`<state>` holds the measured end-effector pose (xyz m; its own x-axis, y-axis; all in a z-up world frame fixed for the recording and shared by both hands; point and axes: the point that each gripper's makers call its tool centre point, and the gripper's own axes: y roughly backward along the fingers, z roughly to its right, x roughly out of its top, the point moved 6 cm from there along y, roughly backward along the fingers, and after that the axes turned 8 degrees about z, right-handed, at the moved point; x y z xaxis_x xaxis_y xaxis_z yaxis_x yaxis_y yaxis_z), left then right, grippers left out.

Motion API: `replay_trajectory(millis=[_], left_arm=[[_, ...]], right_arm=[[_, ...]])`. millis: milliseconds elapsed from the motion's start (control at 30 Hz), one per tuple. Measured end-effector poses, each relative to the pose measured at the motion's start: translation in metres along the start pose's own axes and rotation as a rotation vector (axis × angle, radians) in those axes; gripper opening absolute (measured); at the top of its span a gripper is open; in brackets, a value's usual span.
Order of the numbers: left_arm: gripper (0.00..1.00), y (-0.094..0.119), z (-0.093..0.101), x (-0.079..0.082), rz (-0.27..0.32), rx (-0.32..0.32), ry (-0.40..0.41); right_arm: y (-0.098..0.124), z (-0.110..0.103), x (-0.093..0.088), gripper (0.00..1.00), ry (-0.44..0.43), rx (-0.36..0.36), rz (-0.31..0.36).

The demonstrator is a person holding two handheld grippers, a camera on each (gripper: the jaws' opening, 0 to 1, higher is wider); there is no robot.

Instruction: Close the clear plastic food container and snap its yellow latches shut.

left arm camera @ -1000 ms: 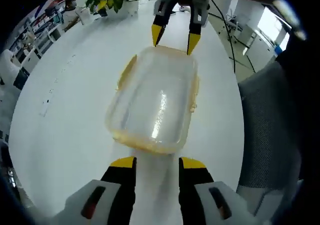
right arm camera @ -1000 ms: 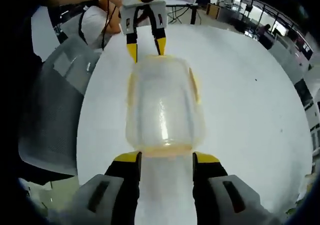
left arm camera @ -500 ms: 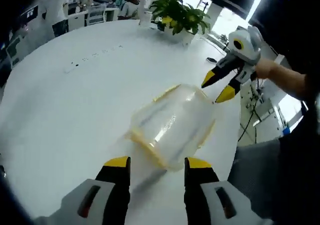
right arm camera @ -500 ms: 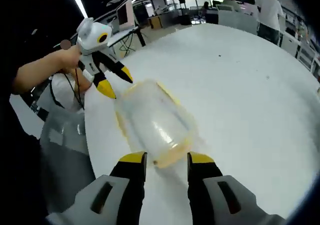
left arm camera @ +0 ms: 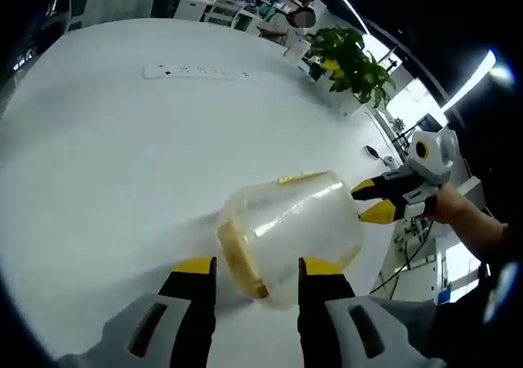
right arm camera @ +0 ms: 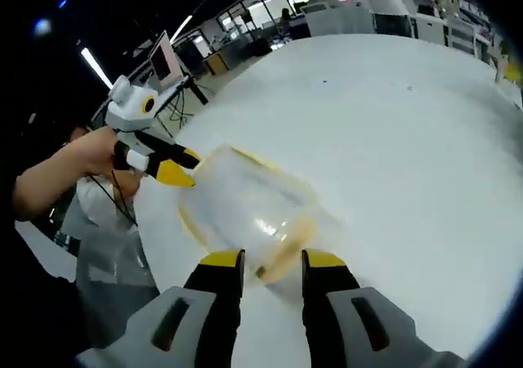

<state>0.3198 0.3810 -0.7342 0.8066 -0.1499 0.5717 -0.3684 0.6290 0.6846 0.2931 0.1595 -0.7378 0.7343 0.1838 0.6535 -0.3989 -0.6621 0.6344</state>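
The clear plastic food container (left arm camera: 290, 229) lies on the white table (left arm camera: 98, 155) with yellow latches along its edges. One yellow latch (left arm camera: 241, 262) at its near end sits right between the jaws of my left gripper (left arm camera: 257, 268), which stands open. At the far end my right gripper (left arm camera: 377, 201) touches the container, held by a hand. In the right gripper view the container (right arm camera: 249, 208) has its near end between the open jaws of my right gripper (right arm camera: 274, 262), and the left gripper (right arm camera: 167, 168) meets the far end.
A potted plant (left arm camera: 355, 61) and a white power strip (left arm camera: 196, 72) lie at the table's far side. A grey chair (right arm camera: 106, 245) stands beside the table edge, near a person's arm (right arm camera: 49, 180). Office desks and a monitor (right arm camera: 167, 57) fill the background.
Both cameras have swung and tilted while each gripper stays at its end of the container. The right gripper's jaws stand slightly narrower than a second ago.
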Motion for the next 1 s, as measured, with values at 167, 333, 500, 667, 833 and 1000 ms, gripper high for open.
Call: replay_trajectory(millis=[167,333,500,667,833,1000], left_arm=[[0.29,0.0,0.002,0.001,0.012,0.011,-0.001],[0.28,0.0,0.0,-0.001,0.053,0.014,-0.005],[0.26,-0.001,0.001,-0.003,0.086,0.035,0.016],[0.24,-0.003,-0.003,-0.001,0.087,0.051,0.017],[0.19,-0.005,-0.004,0.0,0.068,0.043,0.081],[0.2,-0.005,0.0,-0.001,0.049,0.04,0.079]], right_arm=[[0.0,0.003,0.001,0.26,-0.039,0.006,0.03],[-0.001,0.0,0.001,0.24,-0.028,-0.005,0.038],[-0.001,0.0,0.001,0.22,-0.013,0.0,0.026],[-0.004,0.0,0.002,0.18,-0.013,0.029,0.011],[-0.004,0.0,-0.004,0.19,-0.12,0.075,0.036],[-0.004,0.0,0.005,0.19,-0.091,0.074,0.03]])
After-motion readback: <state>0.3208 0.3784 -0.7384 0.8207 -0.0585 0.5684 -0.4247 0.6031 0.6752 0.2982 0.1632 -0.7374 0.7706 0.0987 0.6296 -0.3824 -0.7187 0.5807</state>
